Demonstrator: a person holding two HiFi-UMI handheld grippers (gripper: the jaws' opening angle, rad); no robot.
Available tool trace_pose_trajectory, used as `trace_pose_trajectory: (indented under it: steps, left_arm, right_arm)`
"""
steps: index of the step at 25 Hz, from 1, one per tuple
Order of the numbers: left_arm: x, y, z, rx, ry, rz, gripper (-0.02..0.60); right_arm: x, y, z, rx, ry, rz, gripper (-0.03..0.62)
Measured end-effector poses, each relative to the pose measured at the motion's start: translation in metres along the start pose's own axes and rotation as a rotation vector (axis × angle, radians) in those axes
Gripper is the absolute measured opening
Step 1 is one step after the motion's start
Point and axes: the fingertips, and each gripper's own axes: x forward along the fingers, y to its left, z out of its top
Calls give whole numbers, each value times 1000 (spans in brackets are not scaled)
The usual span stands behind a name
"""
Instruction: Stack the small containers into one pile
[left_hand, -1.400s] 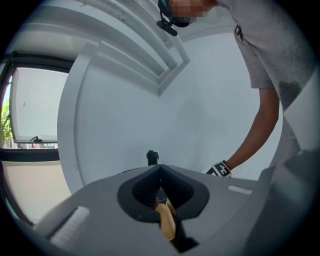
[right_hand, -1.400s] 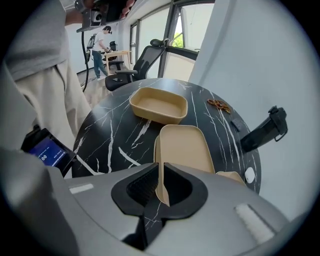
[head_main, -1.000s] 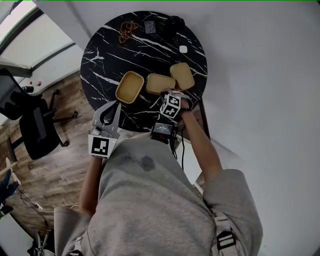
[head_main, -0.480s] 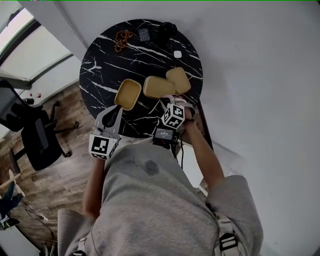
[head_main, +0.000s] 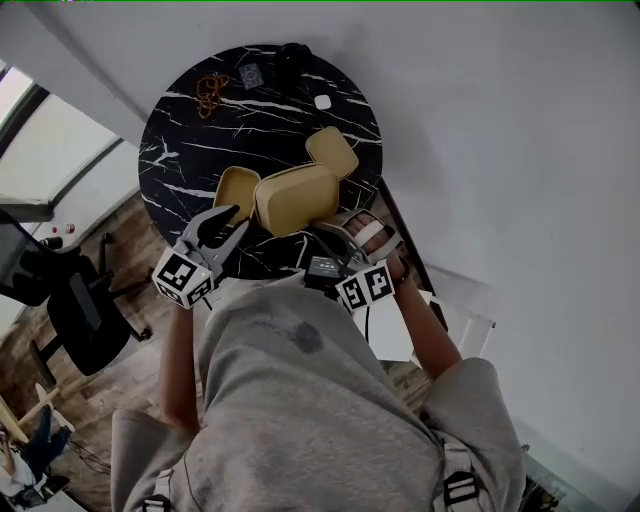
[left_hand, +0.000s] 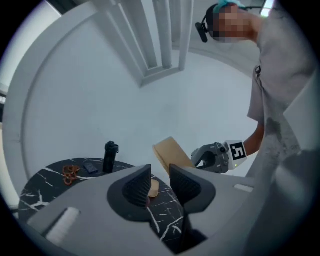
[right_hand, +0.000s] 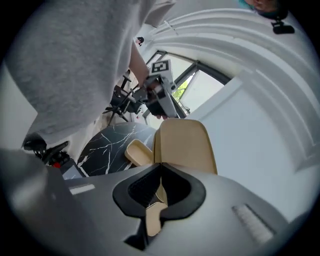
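Note:
Three tan shallow containers are in play on the black marble table (head_main: 180, 140). One container (head_main: 235, 188) rests at the left and another (head_main: 333, 152) at the right. The middle container (head_main: 295, 198) hangs tilted above the table, and my right gripper (head_main: 325, 228) is shut on its near rim (right_hand: 185, 145). My left gripper (head_main: 235, 220) hovers at the table's near edge, just short of the left container. Its jaws have just been opening and nothing is between them (left_hand: 160, 172). In the left gripper view the lifted container (left_hand: 172, 154) sits ahead with the right gripper (left_hand: 217, 157) behind it.
At the table's far side are a dark bottle (left_hand: 110, 156), an orange tangle (head_main: 208, 90), a small dark card (head_main: 250, 73) and a small white object (head_main: 322, 101). An office chair (head_main: 70, 300) stands on the wooden floor at the left. A white wall runs along the right.
My right gripper has lifted the middle container off the table and pulled it up and towards me. The left gripper has opened and edged towards the left container.

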Motion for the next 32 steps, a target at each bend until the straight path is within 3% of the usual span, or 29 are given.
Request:
trace_pose_trajectory:
  steps: [4,7,13,19,22,25,27,29,32]
  left_arm:
    - [2,-22,15,-143,-55,-216,130]
    - [3,-35,20,-207,-78,-306,129]
    - [7,-40,21,-275,-109,-368,83]
    - [1,-45,28,-284,-139,-419,55]
    - [-2,-45,30,-263,-138,-401,48]
    - [-2,-38,27,-179,-106,-306,15]
    - [-3,-32,18,-72,-56,-230,15]
    - [-3,-24,-1,130,55,-146,15]
    - [-3,-13,-44,470,301,-52,15]
  right_arm:
    - [-23,-3,11,-46,-33,-33,21]
    - [-30,-3,16,-46,-44,-45,21]
    - [-32,1,21,-29,-57,-37,23]
    - [-20,4,24,-42,-72,-7,23]
    - [-11,5,22,-45,-66,10,23]
    - [-5,5,11,-13,-39,23,65]
    - [-5,5,-1,47,-13,11,86]
    - [-9,5,-16,117,21,-7,84]
    - [-14,9,-37,180,76,-24,78]
